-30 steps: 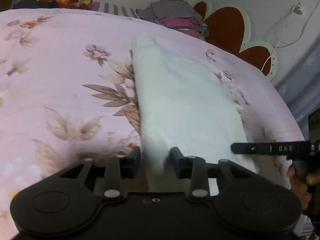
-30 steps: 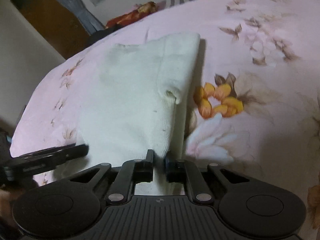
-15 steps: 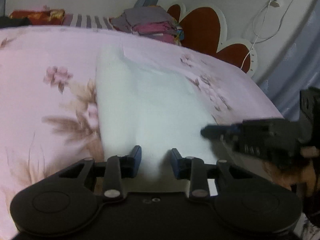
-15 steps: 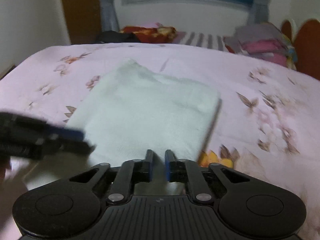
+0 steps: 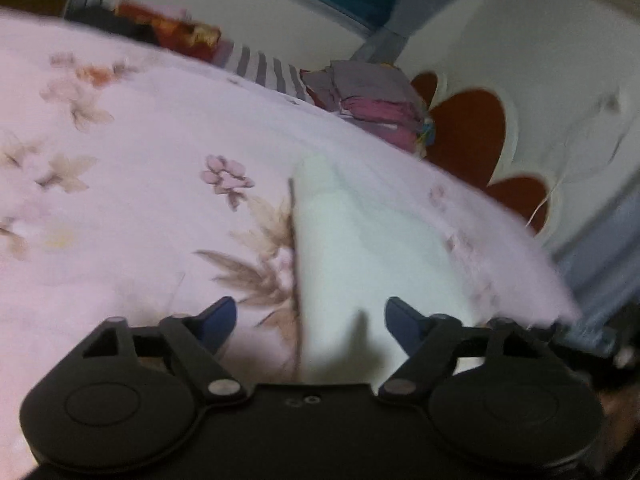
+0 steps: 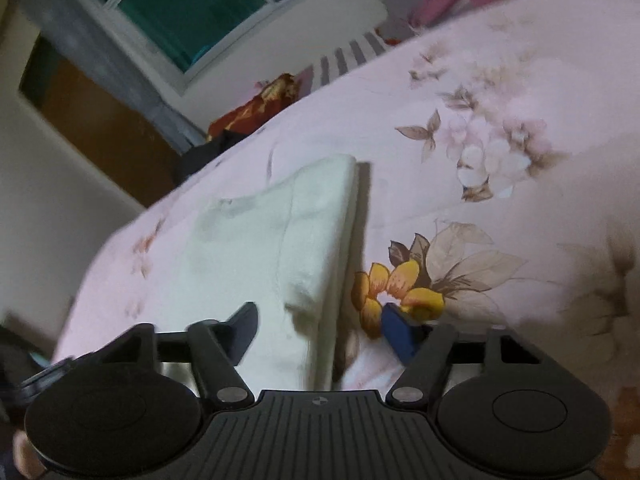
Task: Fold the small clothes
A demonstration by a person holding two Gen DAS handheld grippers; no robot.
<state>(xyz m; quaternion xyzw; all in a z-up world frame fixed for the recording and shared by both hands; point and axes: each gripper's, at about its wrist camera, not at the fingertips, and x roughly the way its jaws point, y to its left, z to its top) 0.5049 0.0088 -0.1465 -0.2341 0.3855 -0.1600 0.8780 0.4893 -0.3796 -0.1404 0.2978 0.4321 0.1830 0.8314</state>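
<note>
A folded white garment [image 5: 360, 256] lies flat on the pink floral bedsheet [image 5: 140, 200]. It also shows in the right wrist view [image 6: 272, 248]. My left gripper [image 5: 310, 320] is open, its jaws wide apart over the garment's near left edge, holding nothing. My right gripper [image 6: 320, 326] is open too, straddling the garment's near right edge, empty. The view is blurred by motion.
A pile of folded clothes [image 5: 376, 108] sits at the far end of the bed by the red heart-shaped headboard [image 5: 472, 136]. More clothes, red and striped [image 5: 188, 40], lie along the far edge. The bed edge [image 5: 560, 300] drops off at right.
Both grippers opened wide and let the garment go; the right one had been shut on its edge. Both views swung and tilted, and the garment now lies flat on the bed.
</note>
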